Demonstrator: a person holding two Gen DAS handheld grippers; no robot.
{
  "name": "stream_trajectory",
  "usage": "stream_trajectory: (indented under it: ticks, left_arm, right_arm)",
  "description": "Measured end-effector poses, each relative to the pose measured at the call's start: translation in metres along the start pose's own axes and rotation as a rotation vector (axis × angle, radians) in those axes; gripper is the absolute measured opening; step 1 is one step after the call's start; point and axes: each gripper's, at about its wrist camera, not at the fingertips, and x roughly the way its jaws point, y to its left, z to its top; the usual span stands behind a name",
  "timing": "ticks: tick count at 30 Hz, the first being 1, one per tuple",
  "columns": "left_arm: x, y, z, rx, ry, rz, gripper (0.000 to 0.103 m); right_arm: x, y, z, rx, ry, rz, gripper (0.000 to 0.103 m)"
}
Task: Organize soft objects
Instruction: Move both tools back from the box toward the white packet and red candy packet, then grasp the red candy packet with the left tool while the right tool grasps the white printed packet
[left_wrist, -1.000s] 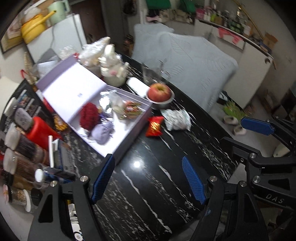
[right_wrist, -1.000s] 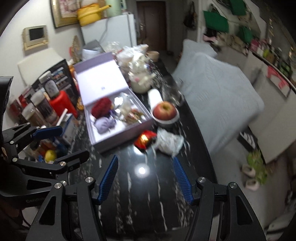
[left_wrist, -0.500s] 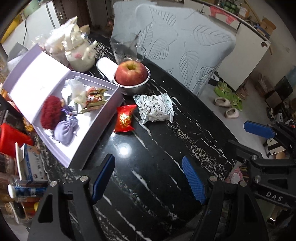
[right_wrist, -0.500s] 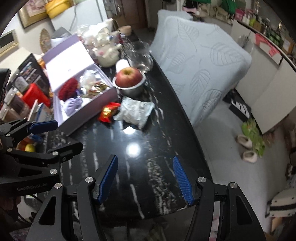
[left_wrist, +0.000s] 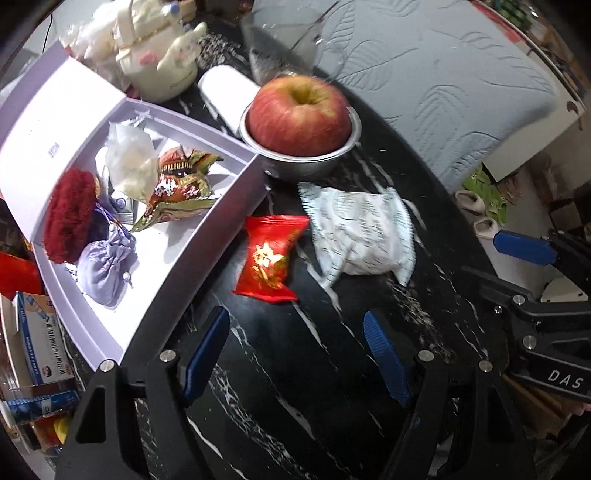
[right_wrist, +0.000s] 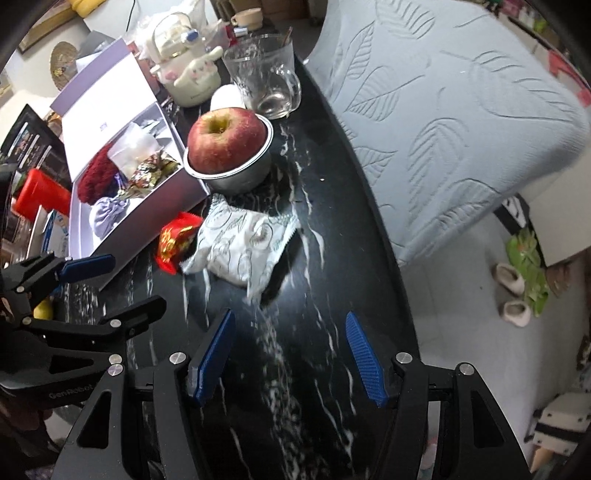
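Snack packets (left_wrist: 356, 232) in both views; glass mug (right_wrist: 264, 75) whole only rightward

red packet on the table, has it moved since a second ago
No. The red packet still lies on the black table against the purple box's front wall, beside the white packet, as before; only the cameras have come closer.

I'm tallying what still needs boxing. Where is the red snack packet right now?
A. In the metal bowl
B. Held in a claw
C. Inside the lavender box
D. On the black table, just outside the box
D: the red snack packet lies on the black table beside the lavender box's outer wall, with no claw touching it.
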Motion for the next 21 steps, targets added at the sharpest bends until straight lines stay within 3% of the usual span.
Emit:
stream_trajectory:
  ticks: [10,13,21]
  left_arm:
    - [0.030,0.024,0.010,-0.025,0.039,0.011,0.075]
    - [0.031,0.031,0.008,-0.033,0.043,0.007,0.075]
    - [0.023,0.051,0.007,-0.064,0.026,-0.009,0.075]
  right_arm:
    - [0.057,0.004,0.043,-0.029,0.096,0.075,0.071]
    - [0.072,0.007,0.054,-0.016,0.124,0.101,0.081]
    - [0.093,0.015,0.077,0.024,0.156,0.194,0.082]
